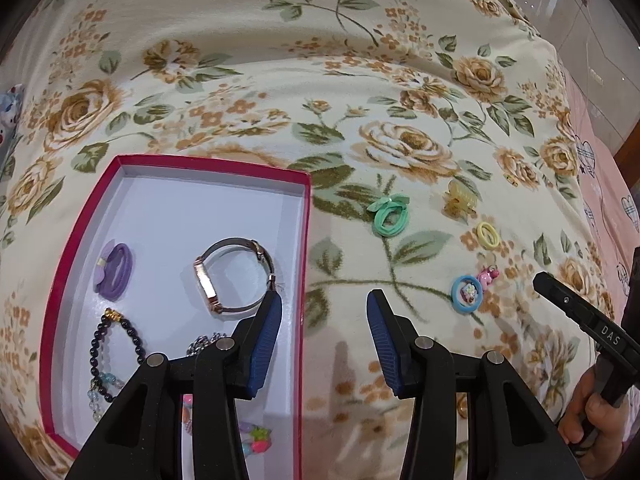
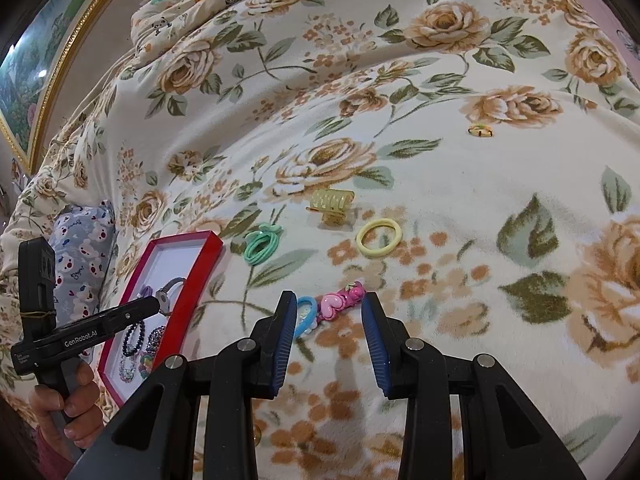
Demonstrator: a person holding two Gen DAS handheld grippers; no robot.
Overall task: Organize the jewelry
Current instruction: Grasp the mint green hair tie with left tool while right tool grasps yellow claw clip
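Note:
A red box [image 1: 306, 240] with a white inside holds a purple hair tie [image 1: 116, 266], a watch [image 1: 232, 276], a dark bead bracelet [image 1: 116, 344] and a chain. My left gripper [image 1: 325, 300] is open and empty, its left finger over the box's right wall. On the floral blanket lie a green hair tie [image 2: 260, 244], a yellow claw clip [image 2: 332, 202], a yellow hair tie [image 2: 379, 238], a blue hair tie [image 2: 306, 314] and a pink clip [image 2: 344, 300]. My right gripper [image 2: 329, 300] is open, and the pink clip lies just past its fingertips, untouched.
A small yellowish ring [image 2: 480, 130] lies farther back on the blanket. A bear-print pillow [image 2: 86, 248] sits behind the box. A gold-framed picture [image 2: 40, 80] is at the far left. A hand [image 2: 68, 400] holds the left gripper's handle. A pink sheet [image 1: 600, 200] borders the blanket.

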